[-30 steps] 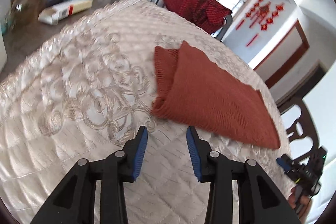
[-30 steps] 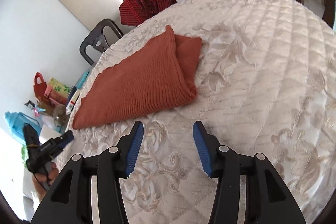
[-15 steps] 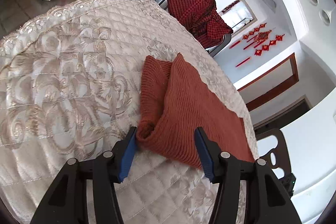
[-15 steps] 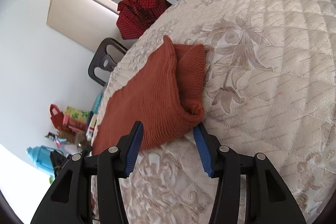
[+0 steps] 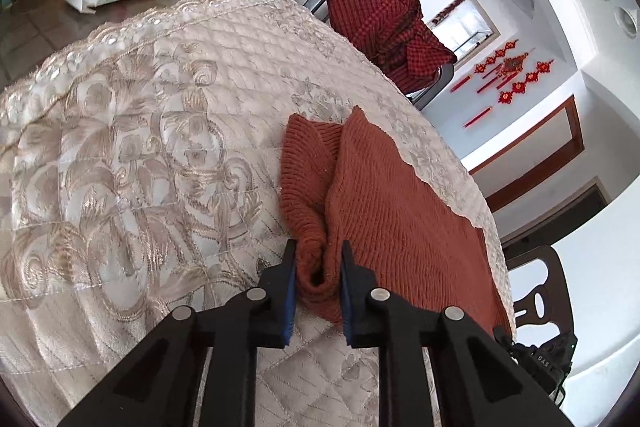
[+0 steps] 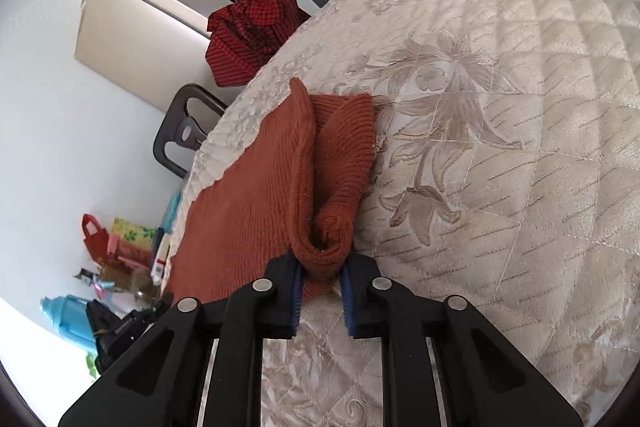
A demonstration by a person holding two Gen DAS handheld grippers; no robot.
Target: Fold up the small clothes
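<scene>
- Rust knit garment [image 5: 400, 211] lies on the quilted cover [image 5: 132, 155], its length running away from both grippers.
- Left gripper [image 5: 318, 277] and right gripper [image 6: 322, 277], jaws closing, each pinch 1 near corner of it.

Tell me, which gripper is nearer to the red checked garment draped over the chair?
Neither clearly: the views don't settle it. The left gripper and right gripper are each closing on a near corner of the rust knit, and the red checked garment hangs beyond the table's far edge.
</scene>
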